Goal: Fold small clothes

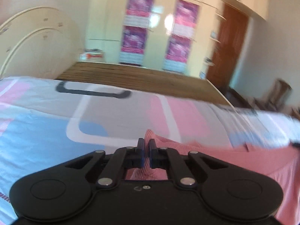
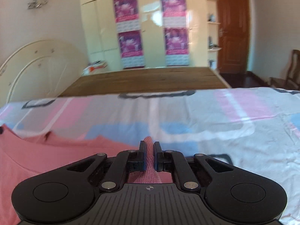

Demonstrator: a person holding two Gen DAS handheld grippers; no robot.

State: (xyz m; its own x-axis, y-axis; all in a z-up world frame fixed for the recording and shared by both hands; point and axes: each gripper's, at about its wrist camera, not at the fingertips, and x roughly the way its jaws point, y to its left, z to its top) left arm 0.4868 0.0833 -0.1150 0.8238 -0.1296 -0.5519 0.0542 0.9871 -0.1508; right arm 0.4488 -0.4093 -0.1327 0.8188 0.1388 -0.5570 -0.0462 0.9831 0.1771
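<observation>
Left wrist view: the left hand-held gripper [image 1: 146,146] has its jaws drawn nearly together, and a ridge of the pink garment [image 1: 234,159] rises just beyond the tips, with more of it showing in the gap beneath them. It appears pinched on an edge of the cloth, though the blur leaves the bite itself unclear. The garment spreads away to the right over the bed [image 1: 46,123], whose sheet is patterned in pink, blue and grey.

Right wrist view: the right hand-held gripper [image 2: 149,149] is clamped on a fold of the garment [image 2: 37,155]; pink ribbed cloth stands plainly between the pads and runs down below them. The rest of the garment lies to the left on the bed [image 2: 234,116]. Cupboards [image 2: 150,28] and a door [image 2: 232,28] stand behind.

The step in hand looks like the pick-up for a fold: both grippers hold one side of the garment, well apart. Next, I judge, both should lift together and carry that edge across the garment to the opposite side, keeping the cloth taut between them, then lay it flat before letting go.
</observation>
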